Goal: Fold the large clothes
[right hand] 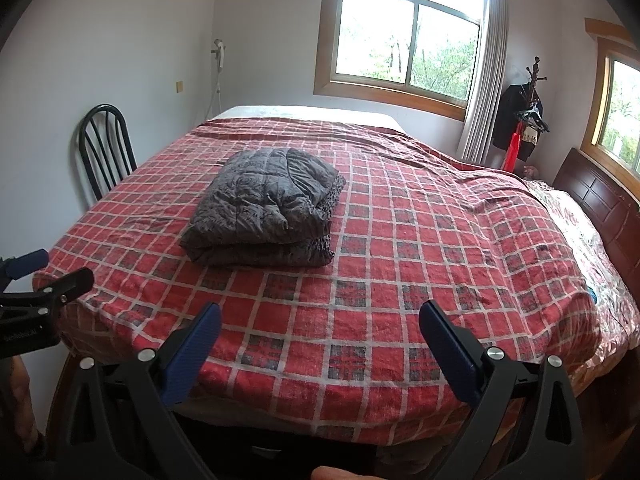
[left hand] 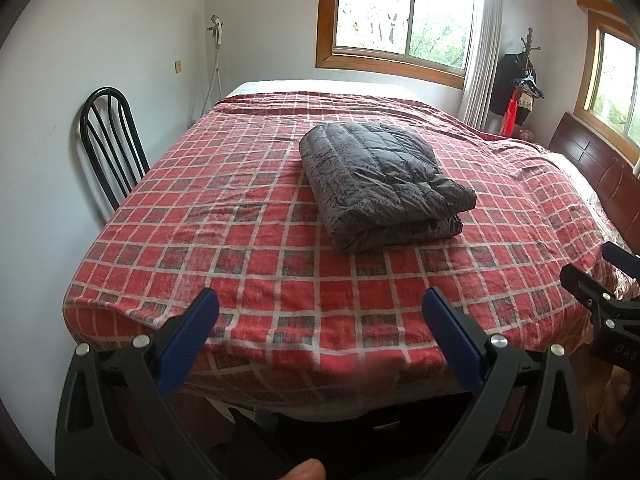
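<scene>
Folded garment (left hand: 384, 184) resting on the red plaid bedspread (left hand: 256, 208), seen from the foot of the bed. I read it as a dark grey quilted piece, doubled into a thick rectangular bundle with its layered edges facing me; in the right wrist view the same bundle (right hand: 264, 208) sits left of centre, well apart from every edge of the spread. My left gripper (left hand: 320, 304) hangs over the near edge of the bed with its blue-padded fingers spread wide and nothing between them. My right gripper (right hand: 320, 316) is likewise wide open and empty, level with the left, whose fingers show at the left border of the right wrist view. Neither tool touches the cloth.

Judged from this layout, I take the folding as essentially done: the bundle is compact and lies flat, with only one top corner puckered. What may remain is a little squaring-up of that corner. A black chair (left hand: 108, 140) stands against the wall beside the bed.
</scene>
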Demonstrator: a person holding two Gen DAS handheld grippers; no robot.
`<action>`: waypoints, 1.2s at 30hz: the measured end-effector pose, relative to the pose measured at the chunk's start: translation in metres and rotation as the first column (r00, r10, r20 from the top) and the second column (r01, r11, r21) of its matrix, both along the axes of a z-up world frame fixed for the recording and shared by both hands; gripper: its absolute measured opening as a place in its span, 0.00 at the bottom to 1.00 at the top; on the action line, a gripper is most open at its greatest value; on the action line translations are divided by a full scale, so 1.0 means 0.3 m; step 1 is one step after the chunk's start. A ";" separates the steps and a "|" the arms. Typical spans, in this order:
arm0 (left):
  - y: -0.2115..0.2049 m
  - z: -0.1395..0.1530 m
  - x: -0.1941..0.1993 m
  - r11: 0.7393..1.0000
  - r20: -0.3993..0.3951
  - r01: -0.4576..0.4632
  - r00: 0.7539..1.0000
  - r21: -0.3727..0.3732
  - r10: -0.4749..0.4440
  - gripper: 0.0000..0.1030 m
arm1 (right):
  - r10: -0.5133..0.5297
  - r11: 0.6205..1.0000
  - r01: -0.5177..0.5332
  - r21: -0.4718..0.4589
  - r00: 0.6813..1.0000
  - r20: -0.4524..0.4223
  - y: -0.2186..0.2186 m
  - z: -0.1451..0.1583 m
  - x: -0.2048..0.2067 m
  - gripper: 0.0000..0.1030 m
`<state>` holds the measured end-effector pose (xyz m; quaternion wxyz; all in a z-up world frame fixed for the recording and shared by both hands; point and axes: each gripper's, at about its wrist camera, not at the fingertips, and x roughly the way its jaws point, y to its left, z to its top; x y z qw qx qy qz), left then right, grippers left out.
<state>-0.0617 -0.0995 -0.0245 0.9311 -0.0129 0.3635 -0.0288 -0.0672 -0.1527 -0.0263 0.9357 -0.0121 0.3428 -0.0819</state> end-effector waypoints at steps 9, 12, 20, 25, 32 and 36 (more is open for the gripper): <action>-0.001 -0.003 -0.002 1.000 -0.002 0.001 1.000 0.001 -0.001 0.97 | -0.001 1.000 0.001 0.005 1.000 -0.001 0.000 0.000 0.004 0.96; -0.001 -0.003 -0.003 1.000 -0.001 0.001 1.000 0.000 -0.001 0.97 | 0.000 1.000 0.000 0.004 1.000 -0.001 0.002 -0.002 -0.002 0.96; -0.001 -0.001 -0.002 1.000 -0.001 0.000 1.000 0.001 0.000 0.97 | 0.001 1.000 -0.001 0.005 1.000 -0.002 0.005 -0.002 0.000 0.96; -0.002 -0.007 -0.007 1.000 -0.002 0.001 1.000 0.003 -0.001 0.97 | 0.003 1.000 -0.003 0.006 1.000 -0.003 0.009 -0.004 0.000 0.96; 0.011 -0.025 -0.009 1.000 -0.004 -0.002 1.000 0.000 0.002 0.97 | 0.008 1.000 -0.007 0.006 1.000 -0.009 0.013 -0.007 0.010 0.96; 0.014 -0.025 -0.008 1.000 -0.003 -0.003 1.000 0.000 0.003 0.97 | 0.006 1.000 -0.006 0.009 1.000 -0.008 0.010 -0.008 0.011 0.96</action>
